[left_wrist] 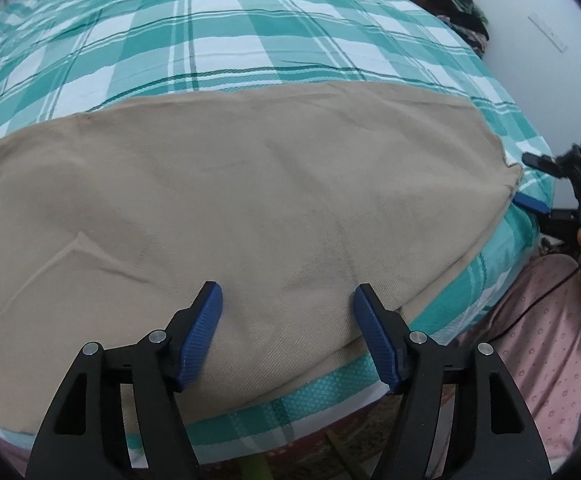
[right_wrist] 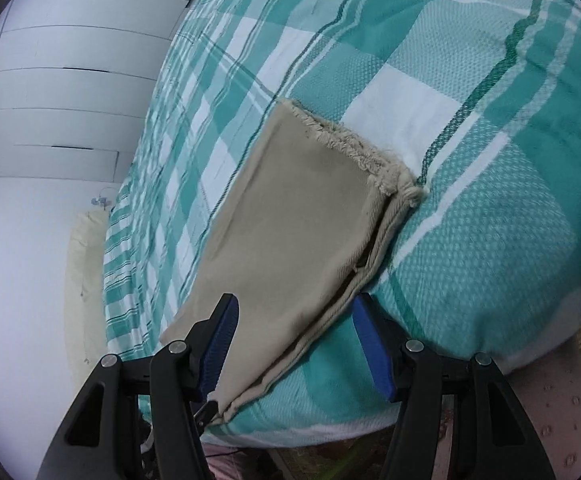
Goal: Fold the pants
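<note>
Plaid bedspread (left_wrist: 218,40) bears beige pants (left_wrist: 230,184) near its edge; both grippers' jaws spread, gripping nothing.

I saw one pair of beige pants (left_wrist: 230,208), one checked bedspread (left_wrist: 218,40), my two hand-held grippers, left (left_wrist: 287,336) and right (right_wrist: 295,344), and one pile of clothes (left_wrist: 456,4).

A bed (left_wrist: 250,32) under a teal-and-white checked cover; beyond it white panelled cupboard fronts (right_wrist: 70,80) — and a dark heap of clothes (left_wrist: 454,0) (against the wall).
</note>
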`<state>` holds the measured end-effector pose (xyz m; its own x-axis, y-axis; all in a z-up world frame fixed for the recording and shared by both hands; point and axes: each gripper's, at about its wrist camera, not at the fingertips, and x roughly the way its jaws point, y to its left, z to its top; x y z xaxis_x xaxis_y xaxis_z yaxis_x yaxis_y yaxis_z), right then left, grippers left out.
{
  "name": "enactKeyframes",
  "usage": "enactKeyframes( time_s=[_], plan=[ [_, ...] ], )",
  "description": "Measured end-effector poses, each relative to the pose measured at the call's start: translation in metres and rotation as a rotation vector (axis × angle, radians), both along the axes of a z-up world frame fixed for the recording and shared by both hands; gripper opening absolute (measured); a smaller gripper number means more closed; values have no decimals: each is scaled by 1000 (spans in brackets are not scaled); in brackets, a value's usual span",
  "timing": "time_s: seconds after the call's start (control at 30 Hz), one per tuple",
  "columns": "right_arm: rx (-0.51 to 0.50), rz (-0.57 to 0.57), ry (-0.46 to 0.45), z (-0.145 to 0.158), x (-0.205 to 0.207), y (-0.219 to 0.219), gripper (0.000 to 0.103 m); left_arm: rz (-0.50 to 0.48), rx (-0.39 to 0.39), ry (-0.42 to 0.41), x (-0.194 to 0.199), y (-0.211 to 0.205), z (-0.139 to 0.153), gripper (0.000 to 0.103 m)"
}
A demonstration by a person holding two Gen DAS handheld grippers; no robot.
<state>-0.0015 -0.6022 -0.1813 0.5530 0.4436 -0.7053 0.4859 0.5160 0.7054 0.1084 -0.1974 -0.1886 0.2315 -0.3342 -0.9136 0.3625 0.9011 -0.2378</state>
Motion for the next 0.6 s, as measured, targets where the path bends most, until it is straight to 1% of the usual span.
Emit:
enactKeyframes(
  time_s=[0.1, 0.13, 0.17, 0.2, 0.23, 0.3, 0.33, 0.4, 0.43, 0.5, 0.53, 0.57, 0.6],
  plan=[
    [-20, -14, 1, -9, 10, 2, 59, 1, 7, -10, 0, 0, -2, 70],
    [-47, -22, 10, -14, 14, 4, 56, -2, 15, -19, -1, -2, -3, 70],
    [-66, -34, 19, -18, 16, 4, 51, -5, 23, -27, -3, -3, -4, 71],
    [-92, -48, 32, -21, 17, 4, 34, -13, 34, -39, -4, -6, -6, 72],
    [-147, -50, 55, -21, 19, 5, 8, -26, 47, -52, -6, -8, -7, 72],
    [-212, -41, 43, -12, 21, 9, 7, -53, 53, -59, -9, -7, -4, 72],
    [-249, -35, 15, -1, 21, 14, 6, -57, 37, -43, -7, -2, 1, 73],
    [-329, -6, -90, 37, 19, 28, 6, -15, -22, -18, -4, 21, 16, 73],
    [-370, 22, -153, 62, 18, 39, 6, 37, -67, -26, -3, 45, 28, 74],
    [-446, 92, -275, 111, 15, 66, 6, 115, -106, -52, -1, 82, 44, 81],
    [-510, 162, -361, 145, 13, 92, 6, 186, -121, -73, 1, 113, 54, 82],
    [-549, 212, -413, 164, 11, 111, 6, 226, -130, -81, 1, 131, 59, 82],
    [-586, 272, -470, 185, 10, 134, 6, 282, -146, -90, 2, 158, 65, 82]
  ],
)
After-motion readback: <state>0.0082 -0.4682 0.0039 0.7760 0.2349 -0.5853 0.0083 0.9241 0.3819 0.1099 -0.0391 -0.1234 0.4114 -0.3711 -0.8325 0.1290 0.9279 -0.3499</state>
